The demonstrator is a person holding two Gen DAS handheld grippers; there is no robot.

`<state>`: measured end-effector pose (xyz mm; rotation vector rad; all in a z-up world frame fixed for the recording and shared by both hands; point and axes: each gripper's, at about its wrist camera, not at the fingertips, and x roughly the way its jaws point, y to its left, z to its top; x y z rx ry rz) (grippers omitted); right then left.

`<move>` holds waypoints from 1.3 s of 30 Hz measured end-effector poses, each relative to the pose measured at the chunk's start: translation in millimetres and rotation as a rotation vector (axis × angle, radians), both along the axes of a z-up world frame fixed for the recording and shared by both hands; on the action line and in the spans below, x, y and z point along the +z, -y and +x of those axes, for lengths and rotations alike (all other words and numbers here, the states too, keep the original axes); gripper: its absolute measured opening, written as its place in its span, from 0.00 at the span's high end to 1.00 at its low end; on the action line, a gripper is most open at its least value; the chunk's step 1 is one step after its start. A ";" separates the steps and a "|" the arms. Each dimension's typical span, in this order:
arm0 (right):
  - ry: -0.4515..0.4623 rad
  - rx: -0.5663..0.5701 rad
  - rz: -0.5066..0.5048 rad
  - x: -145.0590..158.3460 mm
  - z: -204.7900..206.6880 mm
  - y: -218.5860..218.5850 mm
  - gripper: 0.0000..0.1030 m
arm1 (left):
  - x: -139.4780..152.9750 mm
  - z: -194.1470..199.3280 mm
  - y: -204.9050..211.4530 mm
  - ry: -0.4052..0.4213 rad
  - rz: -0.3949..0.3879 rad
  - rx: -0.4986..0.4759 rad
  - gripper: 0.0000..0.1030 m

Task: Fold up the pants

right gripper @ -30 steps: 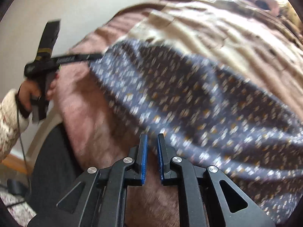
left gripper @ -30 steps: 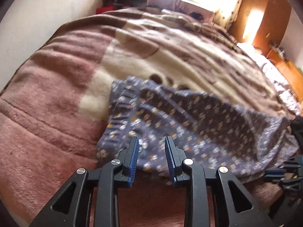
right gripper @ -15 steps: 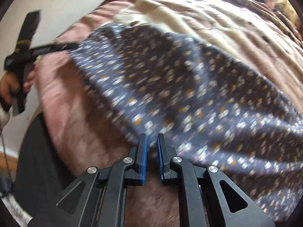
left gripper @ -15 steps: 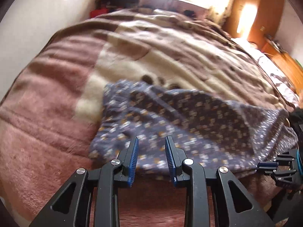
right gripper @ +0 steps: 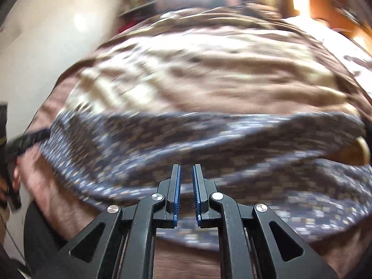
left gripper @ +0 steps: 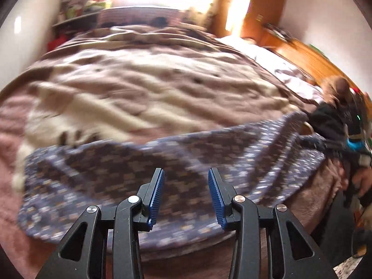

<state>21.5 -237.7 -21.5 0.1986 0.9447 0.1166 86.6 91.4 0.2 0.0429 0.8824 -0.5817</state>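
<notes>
**Both grippers empty over the pants**

Left wrist view: the pants, dark blue with small flowers, lie flat across the near edge of the blanket, running from 8 o'clock to 3 o'clock. The left gripper hovers above them; its jaws have just been opening and stand released, with cloth behind them, not between them. At 3 o'clock the right gripper sits at the pants' far end, beside a dark bundle that could get in the way there.

Right wrist view: the right gripper is nearly clenched, a thin gap showing, nothing pinched. The pants span 9 to 3 o'clock. The left gripper meets their end at 9 o'clock.

Risk, as I judge it: heavy blur suggests fast motion, so a grab now might catch only one layer, or blanket pile too, skewing the fold.
</notes>
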 end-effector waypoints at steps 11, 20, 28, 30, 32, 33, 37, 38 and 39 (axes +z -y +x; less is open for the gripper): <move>-0.003 -0.363 0.133 -9.7 -18.6 165.1 0.63 | -33.2 -24.4 153.7 -0.052 0.026 -0.257 0.61; 0.003 -0.583 0.180 -27.6 -19.5 260.1 0.63 | -65.3 -26.1 199.5 -0.064 0.151 -0.277 0.61; -0.008 -0.722 0.350 -61.8 -3.7 327.1 0.63 | -83.1 -22.9 212.8 -0.077 0.231 -0.277 0.61; -0.009 -0.737 0.374 -68.2 1.7 336.9 0.63 | -86.5 -19.8 213.9 -0.093 0.222 -0.267 0.61; -0.016 -0.764 0.419 -76.8 6.2 347.7 0.63 | -89.1 -14.4 214.1 -0.106 0.215 -0.243 0.61; -0.013 -0.771 0.433 -80.1 9.0 352.6 0.63 | -89.9 -12.9 215.1 -0.107 0.223 -0.235 0.61; -0.006 -0.778 0.459 -88.4 17.5 363.3 0.63 | -90.0 -14.8 225.3 -0.092 0.258 -0.263 0.60; -0.006 -0.783 0.480 -90.7 18.8 365.9 0.63 | -90.1 -15.5 227.4 -0.087 0.264 -0.269 0.59; -0.005 -0.785 0.501 -91.9 20.1 368.0 0.63 | -90.9 -15.8 229.1 -0.080 0.275 -0.271 0.59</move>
